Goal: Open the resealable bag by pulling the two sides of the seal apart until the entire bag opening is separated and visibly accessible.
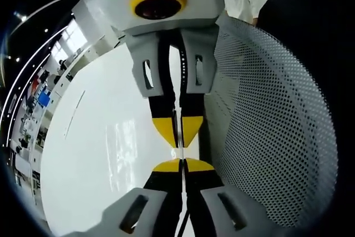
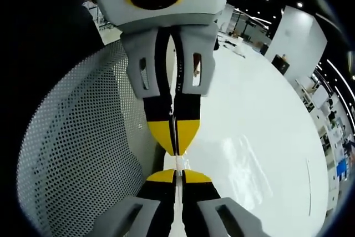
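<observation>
Where the two grippers meet: the left gripper [image 1: 183,166] rises from the bottom of the left gripper view, and its yellow-tipped fingers [image 1: 166,166] are pressed together with no gap between them.
Resealable bag: only a thin pale strip of the resealable bag [image 1: 181,152] can be seen, edge-on, between the two sets of tips. Its body is too thin and clear to follow.
Opposite gripper: the right gripper [image 1: 178,131] comes from above, tip against tip with the left one, and its fingers are also closed. Both seem to pinch the bag's top edge.
Same contact from the other side: in the right gripper view the right gripper [image 2: 177,177] is below and the left gripper [image 2: 176,137] is above.
Key relation: the strip runs along the line of the fingers, so I judge that the pull must go sideways, each gripper away from the other. Neither is nearer.
Beside them: a white perforated panel [image 1: 272,137] stands close.
Surface: a glossy white table [image 1: 100,154].
Room: far shelves and ceiling lights, too small to read.
</observation>
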`<control>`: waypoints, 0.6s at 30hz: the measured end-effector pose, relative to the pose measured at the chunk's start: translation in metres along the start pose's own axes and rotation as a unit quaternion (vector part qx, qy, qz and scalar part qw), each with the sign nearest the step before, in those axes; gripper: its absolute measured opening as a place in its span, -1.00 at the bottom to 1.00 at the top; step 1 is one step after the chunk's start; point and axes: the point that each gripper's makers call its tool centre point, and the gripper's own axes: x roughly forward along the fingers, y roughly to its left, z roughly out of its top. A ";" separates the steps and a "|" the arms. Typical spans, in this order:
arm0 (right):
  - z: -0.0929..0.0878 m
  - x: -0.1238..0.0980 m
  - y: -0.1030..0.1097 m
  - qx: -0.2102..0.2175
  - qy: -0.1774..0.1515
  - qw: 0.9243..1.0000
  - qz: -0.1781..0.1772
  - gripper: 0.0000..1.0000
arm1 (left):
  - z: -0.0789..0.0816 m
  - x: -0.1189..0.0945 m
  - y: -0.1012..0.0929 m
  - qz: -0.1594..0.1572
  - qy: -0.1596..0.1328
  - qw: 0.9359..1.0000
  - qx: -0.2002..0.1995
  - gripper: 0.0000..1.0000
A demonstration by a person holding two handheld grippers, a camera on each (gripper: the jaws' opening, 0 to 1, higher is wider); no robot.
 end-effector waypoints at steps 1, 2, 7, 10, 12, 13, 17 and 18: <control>0.000 -0.001 0.000 0.001 0.000 1.000 0.000 -1.00 | 0.000 0.000 0.000 0.000 0.001 1.000 0.000 -1.00; 0.000 -0.001 0.000 0.001 0.000 1.000 0.000 -1.00 | 0.000 0.000 0.000 0.000 0.001 1.000 -0.001 -1.00; -0.005 -0.004 0.001 0.000 0.005 1.000 0.000 -1.00 | -0.004 -0.001 0.000 0.000 0.000 1.000 -0.018 -1.00; -0.008 -0.007 0.001 0.005 0.005 1.000 -0.001 -1.00 | -0.004 -0.002 -0.001 0.003 -0.004 1.000 -0.028 -1.00; -0.008 -0.007 0.000 0.011 0.006 1.000 -0.004 -1.00 | -0.003 -0.002 -0.001 0.002 -0.011 0.999 -0.040 -1.00; -0.008 -0.007 0.000 0.012 0.006 1.000 -0.004 -1.00 | -0.002 -0.001 -0.009 -0.026 -0.024 0.998 -0.046 -1.00; -0.007 -0.005 0.004 0.004 0.013 1.000 -0.004 -1.00 | -0.004 -0.003 -0.003 -0.017 -0.027 0.999 -0.034 -1.00; -0.007 -0.005 0.003 0.003 0.012 1.000 -0.003 -1.00 | -0.001 -0.003 -0.001 -0.012 -0.032 0.999 -0.041 -1.00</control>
